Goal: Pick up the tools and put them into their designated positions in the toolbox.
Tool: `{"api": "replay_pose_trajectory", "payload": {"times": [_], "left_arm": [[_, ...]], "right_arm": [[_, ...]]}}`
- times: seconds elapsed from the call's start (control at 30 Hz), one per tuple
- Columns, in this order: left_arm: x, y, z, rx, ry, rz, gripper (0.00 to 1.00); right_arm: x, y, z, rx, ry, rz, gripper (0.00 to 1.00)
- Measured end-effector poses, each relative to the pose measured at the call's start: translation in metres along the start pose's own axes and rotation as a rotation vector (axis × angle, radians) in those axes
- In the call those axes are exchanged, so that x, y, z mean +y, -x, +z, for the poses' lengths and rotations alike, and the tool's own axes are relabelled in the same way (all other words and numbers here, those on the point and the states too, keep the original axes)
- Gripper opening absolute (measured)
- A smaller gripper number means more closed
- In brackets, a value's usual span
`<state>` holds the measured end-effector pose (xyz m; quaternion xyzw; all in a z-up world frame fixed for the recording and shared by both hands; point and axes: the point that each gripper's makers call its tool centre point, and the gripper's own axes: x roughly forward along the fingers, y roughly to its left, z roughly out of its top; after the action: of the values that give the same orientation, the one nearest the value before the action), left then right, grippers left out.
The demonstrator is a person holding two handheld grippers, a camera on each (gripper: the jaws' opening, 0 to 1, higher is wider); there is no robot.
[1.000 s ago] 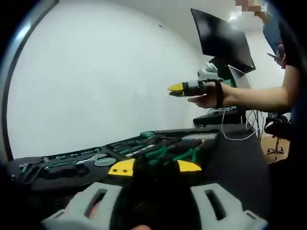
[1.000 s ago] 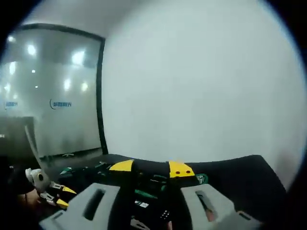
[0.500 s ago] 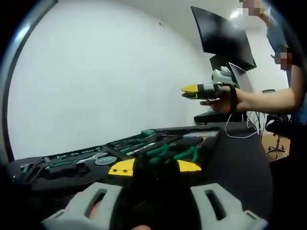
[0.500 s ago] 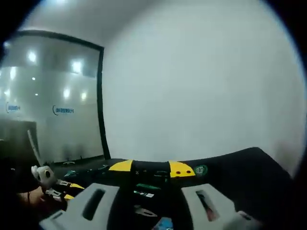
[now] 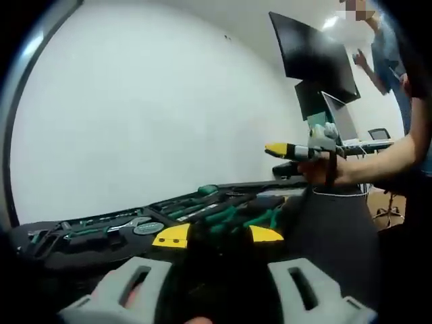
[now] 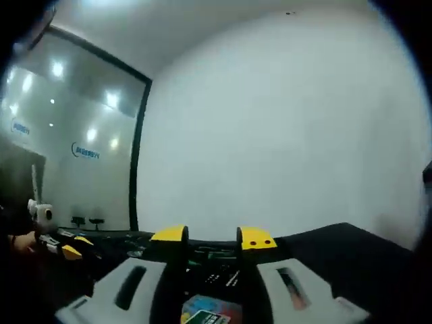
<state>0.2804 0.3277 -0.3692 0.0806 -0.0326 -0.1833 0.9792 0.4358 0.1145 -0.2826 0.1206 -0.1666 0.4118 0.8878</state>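
The open black toolbox (image 5: 101,233) lies across the table, with several green-handled tools (image 5: 223,214) in its slots. My left gripper (image 5: 217,235) hovers low over its near edge, yellow-tipped jaws apart, nothing clearly between them. My right gripper (image 5: 287,150) shows in the left gripper view, held in a hand in the air above the box's right end. In the right gripper view its own jaws (image 6: 211,236) stand open over the tools (image 6: 214,273) in the box. The left gripper (image 6: 64,246) appears there at the far left edge.
A white wall fills the background. A dark monitor (image 5: 312,57) and a laptop (image 5: 341,118) stand at the right, with a person (image 5: 388,64) beside them. A glass partition (image 6: 61,148) with a black frame is at the left of the right gripper view.
In the left gripper view the right gripper has moved to the right and lower. The right gripper view has tilted, showing more wall. The left gripper has held still.
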Motion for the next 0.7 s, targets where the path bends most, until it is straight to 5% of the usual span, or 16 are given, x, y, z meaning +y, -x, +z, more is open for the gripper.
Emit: {"api": "replay_pose_trajectory", "payload": {"times": [0.07, 0.17, 0.27, 0.5, 0.7], "left_arm": [[0.001, 0.000, -0.001, 0.005, -0.001, 0.003, 0.30], [0.002, -0.001, -0.003, 0.011, 0.001, 0.007, 0.30], [0.003, -0.002, -0.005, 0.025, -0.005, 0.012, 0.30], [0.002, -0.003, -0.007, 0.037, -0.005, 0.013, 0.30], [0.002, -0.002, -0.003, 0.021, 0.016, 0.018, 0.31]], "right_arm": [[-0.003, 0.003, 0.012, -0.076, 0.001, 0.006, 0.27], [-0.019, 0.000, -0.003, -0.008, 0.009, -0.026, 0.26], [-0.033, -0.003, -0.006, -0.014, -0.018, -0.049, 0.21], [-0.036, 0.005, -0.008, -0.012, -0.122, -0.069, 0.20], [-0.042, 0.003, -0.031, 0.084, -0.142, -0.081, 0.21]]}}
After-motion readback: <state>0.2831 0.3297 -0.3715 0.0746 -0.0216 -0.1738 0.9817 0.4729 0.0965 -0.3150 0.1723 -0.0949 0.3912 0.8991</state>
